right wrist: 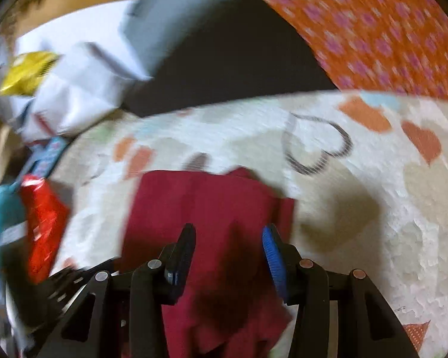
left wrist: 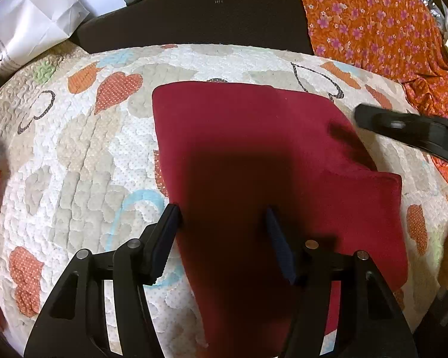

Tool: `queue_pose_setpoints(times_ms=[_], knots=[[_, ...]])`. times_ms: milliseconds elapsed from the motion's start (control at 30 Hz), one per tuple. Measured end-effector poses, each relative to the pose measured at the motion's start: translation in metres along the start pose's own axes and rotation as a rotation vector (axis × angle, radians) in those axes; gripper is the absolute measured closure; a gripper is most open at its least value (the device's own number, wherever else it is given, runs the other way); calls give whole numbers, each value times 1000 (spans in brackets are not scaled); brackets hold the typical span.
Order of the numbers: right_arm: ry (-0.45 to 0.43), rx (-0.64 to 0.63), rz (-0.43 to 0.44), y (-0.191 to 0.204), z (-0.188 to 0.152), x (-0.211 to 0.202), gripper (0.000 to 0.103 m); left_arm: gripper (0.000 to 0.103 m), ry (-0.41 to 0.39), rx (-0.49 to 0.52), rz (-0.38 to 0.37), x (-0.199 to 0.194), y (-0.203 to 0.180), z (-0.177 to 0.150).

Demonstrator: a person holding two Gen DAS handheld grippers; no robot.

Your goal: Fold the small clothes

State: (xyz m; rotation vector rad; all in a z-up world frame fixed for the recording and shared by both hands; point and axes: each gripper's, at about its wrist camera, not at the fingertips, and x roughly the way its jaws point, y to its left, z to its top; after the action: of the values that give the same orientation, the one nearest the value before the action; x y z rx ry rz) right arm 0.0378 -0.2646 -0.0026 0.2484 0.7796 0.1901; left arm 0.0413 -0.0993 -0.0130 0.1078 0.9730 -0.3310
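Observation:
A dark red garment (left wrist: 254,155) lies flat, partly folded, on a quilted mat with heart patterns (left wrist: 83,155). My left gripper (left wrist: 222,213) is open above its near part, the fingers apart over the cloth. My right gripper (left wrist: 403,131) comes in from the right edge of the left wrist view, near the garment's right side. In the blurred right wrist view the right gripper (right wrist: 228,234) is open and empty above the same red garment (right wrist: 206,208).
An orange flowered cloth (left wrist: 382,29) lies at the back right. White paper bags (left wrist: 41,21) sit at the back left beside a dark surface (left wrist: 200,21). A red packet (right wrist: 43,220) and a yellow packet (right wrist: 27,73) lie at the left.

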Motion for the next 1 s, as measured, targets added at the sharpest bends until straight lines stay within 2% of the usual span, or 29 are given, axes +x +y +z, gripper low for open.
queue_pose_setpoints(times_ms=[33, 100, 200, 300, 367, 600, 767, 1000], knots=[[-6, -39, 11, 11, -4, -6, 61, 43, -2, 2, 2, -1, 0, -1], [12, -95, 19, 24, -14, -10, 73, 43, -6, 7, 5, -1, 0, -2], [60, -119, -20, 24, -36, -2, 83, 43, -12, 8, 4, -2, 0, -5], [101, -103, -63, 8, -62, 9, 83, 42, -21, 11, -3, -3, -1, -8], [73, -60, -38, -3, -71, 11, 83, 41, -27, 16, 4, -4, -3, -10], [8, 51, 46, -3, -63, -20, 83, 41, -66, 57, 57, -17, -8, -13], [-55, 30, 26, 12, -60, -41, 80, 41, -131, 77, 107, -33, -9, -17], [-77, -2, 2, 25, -62, -50, 72, 41, -204, 77, 142, -56, -9, -20]])
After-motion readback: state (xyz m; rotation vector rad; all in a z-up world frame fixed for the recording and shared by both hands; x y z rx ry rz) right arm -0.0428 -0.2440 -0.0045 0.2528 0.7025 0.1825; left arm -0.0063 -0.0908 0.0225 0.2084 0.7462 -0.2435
